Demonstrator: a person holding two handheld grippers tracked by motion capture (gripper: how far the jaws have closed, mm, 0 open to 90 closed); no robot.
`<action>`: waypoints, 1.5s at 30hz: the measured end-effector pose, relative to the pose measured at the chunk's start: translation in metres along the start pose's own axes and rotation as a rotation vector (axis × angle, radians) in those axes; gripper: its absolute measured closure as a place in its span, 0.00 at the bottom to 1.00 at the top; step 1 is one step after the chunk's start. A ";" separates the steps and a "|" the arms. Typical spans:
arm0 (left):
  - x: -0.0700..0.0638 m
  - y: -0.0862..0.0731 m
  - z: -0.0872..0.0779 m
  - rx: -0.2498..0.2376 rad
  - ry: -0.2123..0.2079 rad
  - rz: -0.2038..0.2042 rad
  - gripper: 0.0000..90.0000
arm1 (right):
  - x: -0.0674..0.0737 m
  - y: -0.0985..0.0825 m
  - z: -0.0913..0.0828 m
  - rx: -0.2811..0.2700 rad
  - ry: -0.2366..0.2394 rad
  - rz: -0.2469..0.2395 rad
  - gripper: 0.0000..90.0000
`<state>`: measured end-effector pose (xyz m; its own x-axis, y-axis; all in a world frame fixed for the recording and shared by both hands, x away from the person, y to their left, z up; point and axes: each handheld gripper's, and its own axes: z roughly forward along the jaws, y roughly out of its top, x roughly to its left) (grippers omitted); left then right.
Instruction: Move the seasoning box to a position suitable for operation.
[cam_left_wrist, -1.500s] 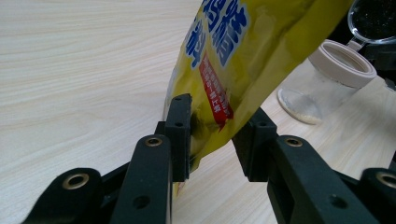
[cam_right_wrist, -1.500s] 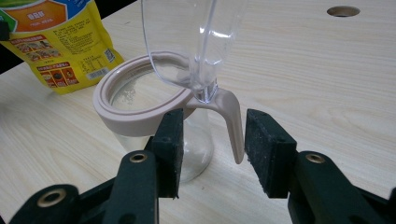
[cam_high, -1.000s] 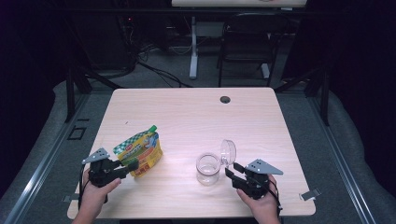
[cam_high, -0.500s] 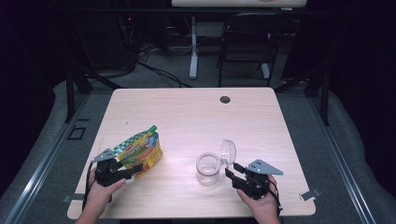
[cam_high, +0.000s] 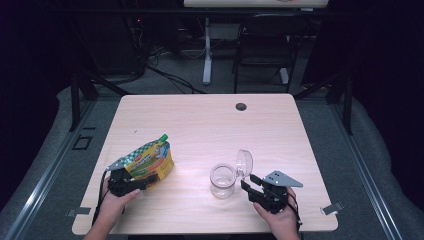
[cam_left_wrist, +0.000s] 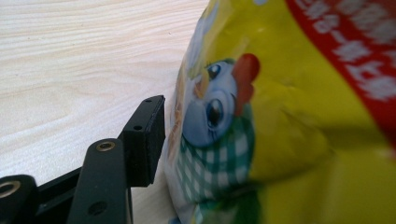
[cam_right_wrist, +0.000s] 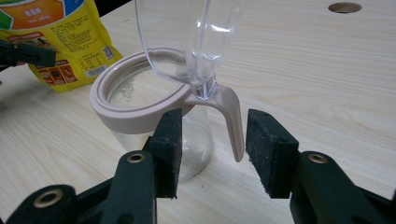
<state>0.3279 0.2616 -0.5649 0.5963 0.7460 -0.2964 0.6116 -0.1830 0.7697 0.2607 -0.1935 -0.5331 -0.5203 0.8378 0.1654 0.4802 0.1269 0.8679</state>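
Left claw has just been opening: its jaws now stand apart, and in the left gripper view one black pad sits just beside the yellow snack pouch with a thin gap, so the bag is between the jaws but seemingly released. Compared with a second ago, the pouch has come down and now rests on the counter at its front left, green spout corner pointing up and away. Right claw unchanged, jaws parted either side of the pale handle of the clear jar, not pressing it; hinged lid up. Judgement: pouch set down, jar open and steadied, so pouring is either finished or a regrip is next
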 end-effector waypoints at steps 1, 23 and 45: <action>0.000 0.000 0.001 0.001 0.001 0.001 0.47 | 0.000 0.000 0.000 0.000 0.000 0.000 0.62; 0.004 -0.005 0.011 -0.010 -0.007 0.033 0.47 | 0.000 0.000 0.001 0.004 0.001 -0.003 0.62; 0.004 -0.004 0.013 -0.091 -0.031 0.072 0.53 | -0.001 -0.001 0.001 0.005 0.003 0.003 0.62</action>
<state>0.3347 0.2575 -0.5767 0.6536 0.7125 -0.2552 0.5179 -0.1752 0.8373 0.2615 -0.1939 -0.5342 -0.5211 0.8366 0.1692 0.4854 0.1274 0.8650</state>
